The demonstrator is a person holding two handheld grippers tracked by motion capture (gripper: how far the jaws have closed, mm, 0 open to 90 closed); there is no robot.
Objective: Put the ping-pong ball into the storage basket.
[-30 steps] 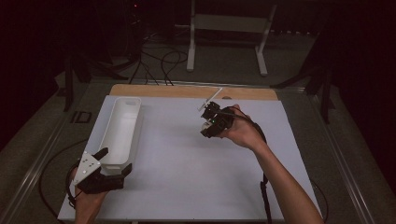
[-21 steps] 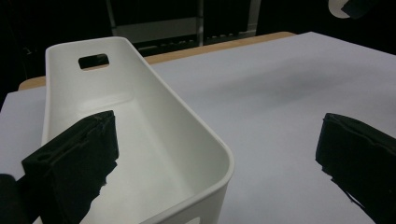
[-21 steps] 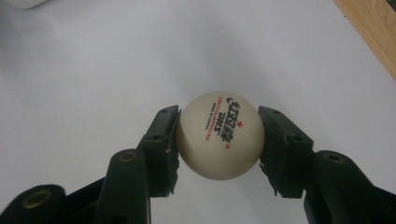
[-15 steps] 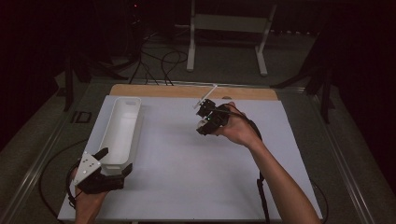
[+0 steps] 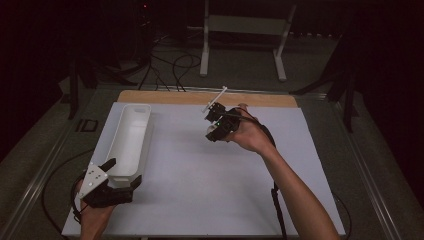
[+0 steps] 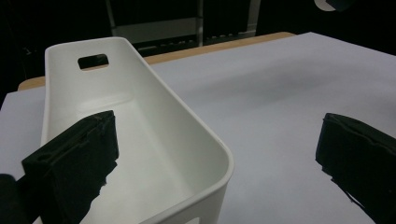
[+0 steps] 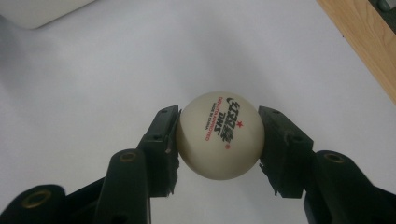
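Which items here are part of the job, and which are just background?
In the job:
- table tennis ball, clamped in the right claw
- white bin, its near end between the left claw's open jaws

Lying about:
- white mat under the work
- wooden board at the far edge
- white metal stand and cables on the floor

White table (image 5: 200, 190) w/ wood back edge; white bin (image 5: 131, 137) on left.

The round white table-tennis ball (image 7: 219, 134) bears "DHS" in black lettering beside black Chinese characters, a small red star, and a line of fine red print (too small to read).
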